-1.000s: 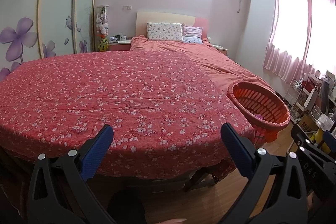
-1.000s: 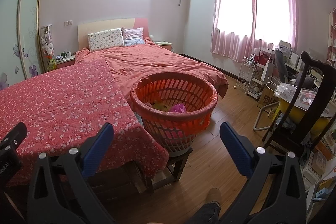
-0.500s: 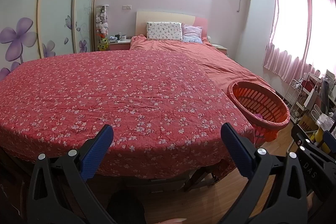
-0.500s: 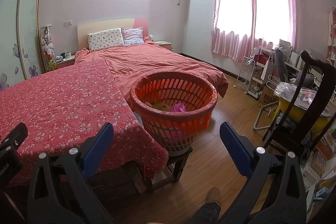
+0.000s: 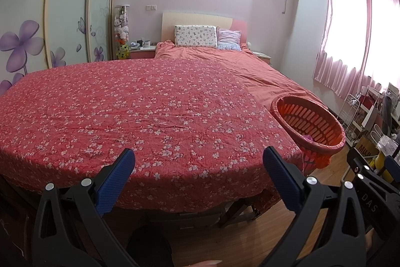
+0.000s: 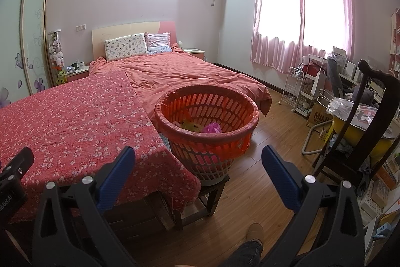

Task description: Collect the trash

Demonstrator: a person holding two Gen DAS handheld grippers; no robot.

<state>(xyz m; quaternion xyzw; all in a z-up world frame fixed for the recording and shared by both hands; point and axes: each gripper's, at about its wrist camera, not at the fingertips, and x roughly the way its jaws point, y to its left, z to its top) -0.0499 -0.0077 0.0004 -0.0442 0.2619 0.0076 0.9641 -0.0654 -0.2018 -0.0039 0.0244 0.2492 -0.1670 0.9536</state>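
Left gripper [image 5: 198, 175] fingers spread, empty, over bare floral tabletop [image 5: 140, 114] | right gripper [image 6: 198, 174] fingers spread, empty, aimed at basket [image 6: 207, 128] at 12 | trash [image 6: 212, 128] lies inside basket, likely collected | basket on stool [image 6: 212, 192] beside tabletop for short drops

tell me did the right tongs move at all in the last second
No. In the right wrist view the orange basket and bed headboard sit at the same spots relative to the open right tongs.
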